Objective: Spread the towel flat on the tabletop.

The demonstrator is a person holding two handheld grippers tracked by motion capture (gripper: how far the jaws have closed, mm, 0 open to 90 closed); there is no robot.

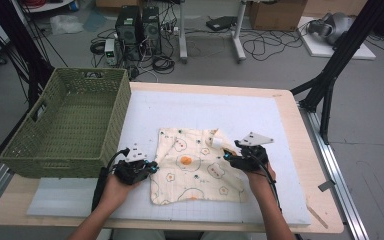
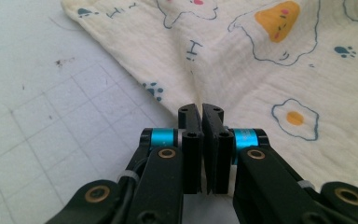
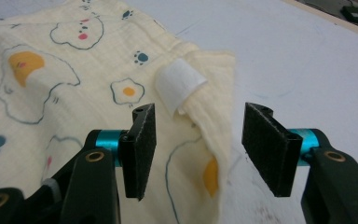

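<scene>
A cream cloth [image 1: 195, 167] printed with fried eggs and paw marks lies spread on the white gridded mat [image 1: 205, 105]. My left gripper [image 1: 152, 166] sits at the cloth's left edge. In the left gripper view its jaws [image 2: 201, 112] are pressed together, with a crease of the cloth [image 2: 261, 70] running into them. My right gripper [image 1: 228, 151] is at the cloth's far right corner, which is folded over and shows a white label [image 3: 179, 86]. Its jaws [image 3: 200, 112] stand open on either side of that raised fold of cloth [image 3: 51, 93] without pressing it.
A green woven basket [image 1: 27, 120] stands at the table's left edge, close to my left hand. The mat stretches bare beyond and to the right of the cloth. Computer cases, cables and black stand legs crowd the floor behind the table.
</scene>
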